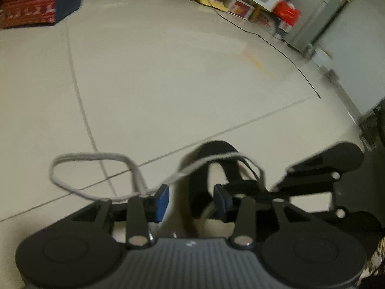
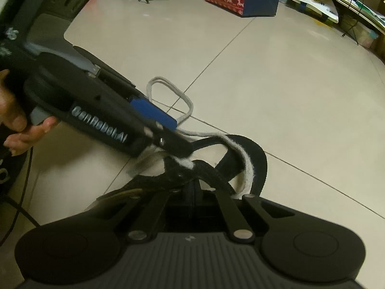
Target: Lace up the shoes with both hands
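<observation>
Nearest, right gripper (image 2: pixel 192 183) narrow, fingers pressed together beside black shoe collar (image 2: pixel 255 159) on tiled floor (image 2: pixel 276 84); whether gripping lace, cannot tell. Left gripper (image 1: pixel 191 198) wide, blue pads (image 1: pixel 161 202) apart around collar. Grey shoelace (image 1: pixel 72 163) looped over left finger.

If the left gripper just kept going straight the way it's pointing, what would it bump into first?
Probably the black shoe: its collar sits right beyond the gap between the left gripper's open blue pads. The grey lace loops off to one side. Depth is hard to judge in this blurred view.
</observation>
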### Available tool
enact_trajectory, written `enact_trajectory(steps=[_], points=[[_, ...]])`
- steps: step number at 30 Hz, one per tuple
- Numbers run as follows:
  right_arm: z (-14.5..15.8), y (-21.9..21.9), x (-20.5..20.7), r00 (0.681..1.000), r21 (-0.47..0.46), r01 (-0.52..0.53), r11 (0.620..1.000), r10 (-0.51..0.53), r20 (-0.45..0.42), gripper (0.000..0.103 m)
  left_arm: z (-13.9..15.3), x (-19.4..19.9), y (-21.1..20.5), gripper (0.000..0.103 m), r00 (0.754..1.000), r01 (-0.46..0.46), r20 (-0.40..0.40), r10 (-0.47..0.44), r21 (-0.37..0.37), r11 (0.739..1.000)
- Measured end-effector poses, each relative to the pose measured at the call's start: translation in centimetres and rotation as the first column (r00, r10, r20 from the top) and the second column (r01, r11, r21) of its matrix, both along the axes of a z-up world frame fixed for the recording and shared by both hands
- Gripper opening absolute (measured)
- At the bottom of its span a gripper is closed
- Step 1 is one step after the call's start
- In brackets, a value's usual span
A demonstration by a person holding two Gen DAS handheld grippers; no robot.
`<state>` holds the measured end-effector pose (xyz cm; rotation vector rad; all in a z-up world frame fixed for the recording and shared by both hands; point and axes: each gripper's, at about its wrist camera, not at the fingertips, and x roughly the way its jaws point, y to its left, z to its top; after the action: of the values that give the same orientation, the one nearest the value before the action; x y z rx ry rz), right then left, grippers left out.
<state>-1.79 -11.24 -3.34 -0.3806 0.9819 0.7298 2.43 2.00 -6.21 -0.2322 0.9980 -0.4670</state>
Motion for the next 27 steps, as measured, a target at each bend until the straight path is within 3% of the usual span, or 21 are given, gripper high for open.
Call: enact_trajectory(steps=[8,12,14,19,21,27], points=[[0.7,-0.7,0.5,0.999,0.029,0.038,0.999,-0.038,-0.019,0.002,1.3,0.1,0.3,0.038,0.999,0.042,0.026,-0.041,-0.039,0.998],[1.2,-1.0,0.7,0.999,0.053,0.019,0.998,-0.017,-0.035,0.014,2.1,-0.4,-0.8,0.036,0.988,0.153,0.036,-0.152,-0.053,0.987],[1.9,-1.5,0.7,1.0,0.066,0.003,0.998,-0.002,-0.03,0.015,2.4,-0.8,-1.5,0.036,0.975,0.219,0.036,-0.217,-0.04,0.975],[3.6,-3.0,0.3,1.0,0.083,-0.028,0.996,0.029,0.0,0.015,3.2,-1.7,-2.7,0.041,0.953,0.296,0.054,-0.299,0.057,0.953],[4.0,-3.4,0.0,0.999,0.057,-0.038,0.998,0.037,0.026,0.024,3.3,-1.8,-3.1,0.041,0.947,0.313,0.047,-0.317,0.08,0.946],[4.1,-3.5,-0.5,0.998,0.046,-0.032,0.998,0.03,0.046,0.03,3.0,-2.3,-5.1,0.043,0.93,0.35,0.046,-0.365,0.192,0.917]])
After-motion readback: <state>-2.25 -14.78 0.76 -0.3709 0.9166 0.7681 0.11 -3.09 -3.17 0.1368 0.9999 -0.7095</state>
